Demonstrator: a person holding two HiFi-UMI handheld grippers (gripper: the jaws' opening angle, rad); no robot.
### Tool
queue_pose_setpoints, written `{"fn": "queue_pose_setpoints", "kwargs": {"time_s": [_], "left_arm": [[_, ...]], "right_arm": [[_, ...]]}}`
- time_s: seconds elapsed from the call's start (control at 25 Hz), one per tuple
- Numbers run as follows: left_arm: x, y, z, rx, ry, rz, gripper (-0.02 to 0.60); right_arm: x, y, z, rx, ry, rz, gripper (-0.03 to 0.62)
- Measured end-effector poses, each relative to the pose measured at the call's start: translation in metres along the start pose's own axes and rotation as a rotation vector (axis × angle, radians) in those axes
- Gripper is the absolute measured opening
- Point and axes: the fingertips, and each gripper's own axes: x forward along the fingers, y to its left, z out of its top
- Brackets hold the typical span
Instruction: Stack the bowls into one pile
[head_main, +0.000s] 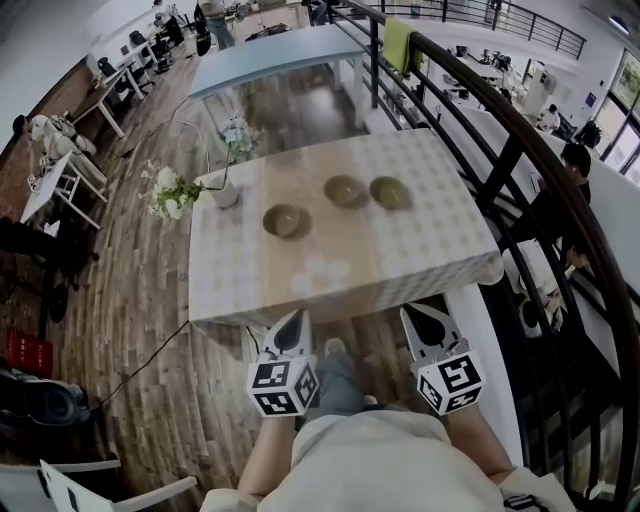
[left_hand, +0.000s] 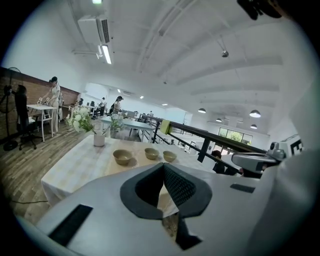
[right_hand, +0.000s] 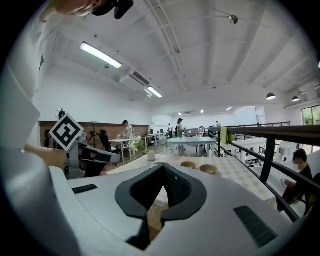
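Note:
Three olive-green bowls stand apart on the checked tablecloth: a left bowl, a middle bowl and a right bowl. In the right gripper view two of the bowls show far ahead. My left gripper hangs short of the table's near edge, shut and empty. The right gripper is level with it to the right, its jaws also shut with nothing between them.
A white vase of flowers stands at the table's left edge. A black railing runs along the right side, with people below it. A blue table lies beyond. A chair is at bottom left.

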Motion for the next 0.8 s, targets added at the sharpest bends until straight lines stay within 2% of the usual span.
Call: {"fn": "queue_pose_setpoints", "kwargs": {"time_s": [0.32,0.8], "left_arm": [[0.046,0.025,0.021,0.001,-0.005,0.01,0.005],[0.103,0.087,0.066,-0.022,-0.017,0.054,0.005]], "right_arm": [[0.056,-0.018,0.014,-0.013,0.005,0.02,0.0],[0.148,-0.028,0.05,-0.026,0.001,0.062,0.002]]}}
